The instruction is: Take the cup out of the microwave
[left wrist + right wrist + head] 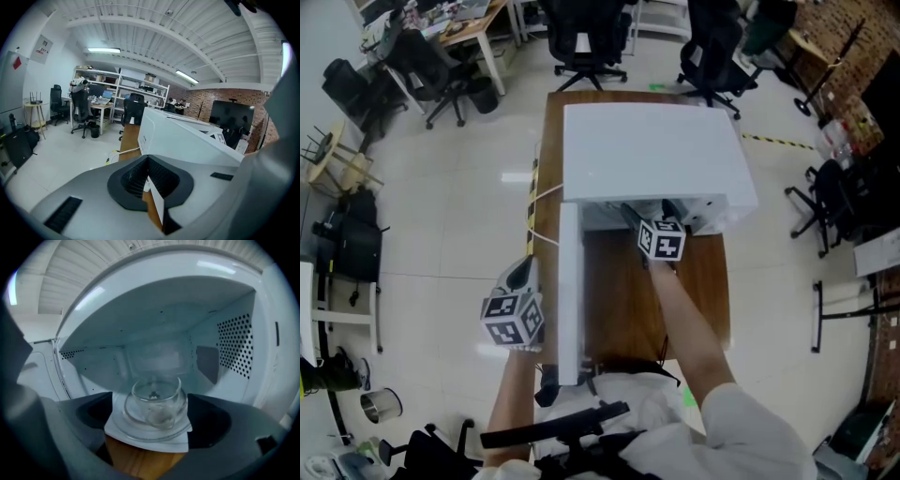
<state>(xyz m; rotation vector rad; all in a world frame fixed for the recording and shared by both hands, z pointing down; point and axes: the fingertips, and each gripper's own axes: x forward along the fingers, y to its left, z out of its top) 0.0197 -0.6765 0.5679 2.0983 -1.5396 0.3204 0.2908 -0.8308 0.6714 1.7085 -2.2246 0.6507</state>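
Right forearm reaches forward, right gripper [652, 217] at the microwave [652, 150] mouth, jaws wide and clear of the glass cup [156, 401] inside; left gripper [523, 277] clamps the open door [569, 291].

Head view looks steeply down on the microwave [652, 150]; right gripper view faces inside.

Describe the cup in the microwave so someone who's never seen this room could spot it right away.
On the wooden table stands a white microwave, its door swung open to the left. Inside, on the round glass turntable, sits the cup: small, clear glass, the only vessel in there, straight ahead of the open right gripper.
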